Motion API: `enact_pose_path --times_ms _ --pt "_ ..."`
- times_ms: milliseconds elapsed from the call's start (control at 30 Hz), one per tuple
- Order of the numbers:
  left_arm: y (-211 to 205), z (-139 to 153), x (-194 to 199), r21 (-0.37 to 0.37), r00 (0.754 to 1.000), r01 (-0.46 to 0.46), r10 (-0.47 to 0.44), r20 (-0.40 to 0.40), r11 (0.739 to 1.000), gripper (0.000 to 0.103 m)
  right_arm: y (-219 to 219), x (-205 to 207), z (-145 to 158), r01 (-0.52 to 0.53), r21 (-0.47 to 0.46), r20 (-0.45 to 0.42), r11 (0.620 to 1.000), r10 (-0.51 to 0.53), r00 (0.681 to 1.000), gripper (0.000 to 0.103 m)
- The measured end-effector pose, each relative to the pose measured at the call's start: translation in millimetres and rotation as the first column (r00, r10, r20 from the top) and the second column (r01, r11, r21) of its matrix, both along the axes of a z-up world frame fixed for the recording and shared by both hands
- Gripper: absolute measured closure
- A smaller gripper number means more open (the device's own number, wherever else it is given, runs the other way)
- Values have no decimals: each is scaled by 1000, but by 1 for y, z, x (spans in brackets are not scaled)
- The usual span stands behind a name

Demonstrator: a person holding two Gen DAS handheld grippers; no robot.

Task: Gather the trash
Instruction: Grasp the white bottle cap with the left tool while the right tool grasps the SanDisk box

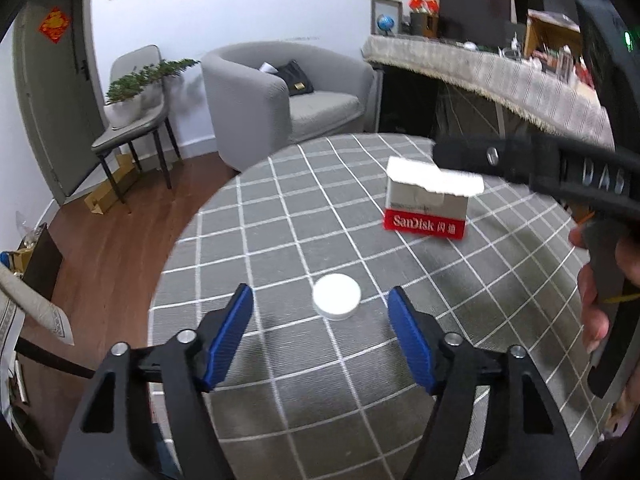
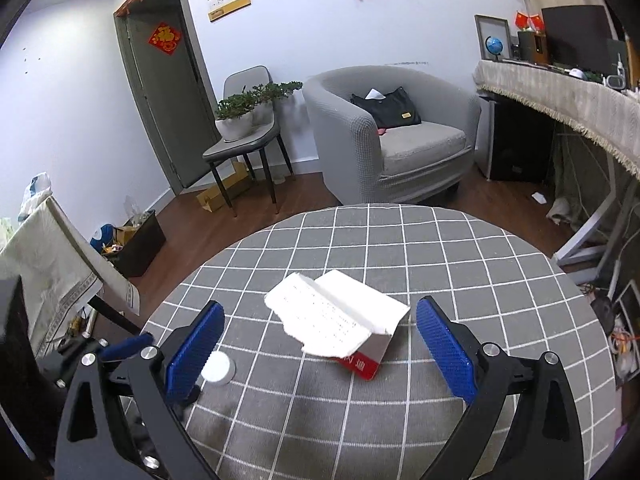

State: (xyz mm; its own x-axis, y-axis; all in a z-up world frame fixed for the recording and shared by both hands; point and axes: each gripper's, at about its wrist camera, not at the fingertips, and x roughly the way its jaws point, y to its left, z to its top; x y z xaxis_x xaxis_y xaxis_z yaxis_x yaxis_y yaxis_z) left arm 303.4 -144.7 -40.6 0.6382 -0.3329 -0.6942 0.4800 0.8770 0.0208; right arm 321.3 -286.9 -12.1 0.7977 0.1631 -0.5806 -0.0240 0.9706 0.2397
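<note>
A white round lid (image 1: 336, 297) lies on the round table with the grey checked cloth (image 1: 280, 216). My left gripper (image 1: 320, 300) is open, its blue pads on either side of the lid and just above it, apart from it. A torn white and red SanDisk box (image 1: 428, 200) stands farther back on the table. In the right wrist view the box (image 2: 340, 316) lies between the blue pads of my open right gripper (image 2: 320, 316), untouched. The lid (image 2: 218, 368) shows beside the right gripper's left pad. The right gripper's body (image 1: 560, 172) hangs over the box in the left wrist view.
A grey armchair (image 2: 392, 136) with a black bag (image 2: 388, 110) stands behind the table. A chair with potted plants (image 2: 244, 120) is by the door. A dark bin with rubbish (image 2: 136, 240) sits on the floor at left. A long cluttered desk (image 2: 560, 92) runs along the right.
</note>
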Motion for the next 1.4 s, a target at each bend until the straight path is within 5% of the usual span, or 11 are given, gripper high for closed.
enact_pose_path --times_ms 433,733,1000,1133,1367,1400 --pt "-8 -18 26 21 993 3 -1 -121 1000 48 7 13 -12 -15 -13 -45 1000 14 999 5" --pt "-9 -15 35 -2 991 5 -5 -132 1000 70 18 26 -23 -100 -154 -103 983 84 991 5" --pt "-5 -15 37 -40 989 6 -12 -147 999 71 12 32 -34 -125 -241 -130 962 96 987 6" --pt "-2 -14 38 -64 988 3 -12 -154 998 71 1 35 -33 -103 -218 -122 970 78 990 30" --pt "-1 -12 41 -88 988 2 -16 -155 996 71 -2 39 -36 -120 -207 -113 971 98 989 42" --pt "0 -12 41 -90 988 -3 -11 -154 996 71 -2 39 -38 -124 -200 -117 972 102 988 50"
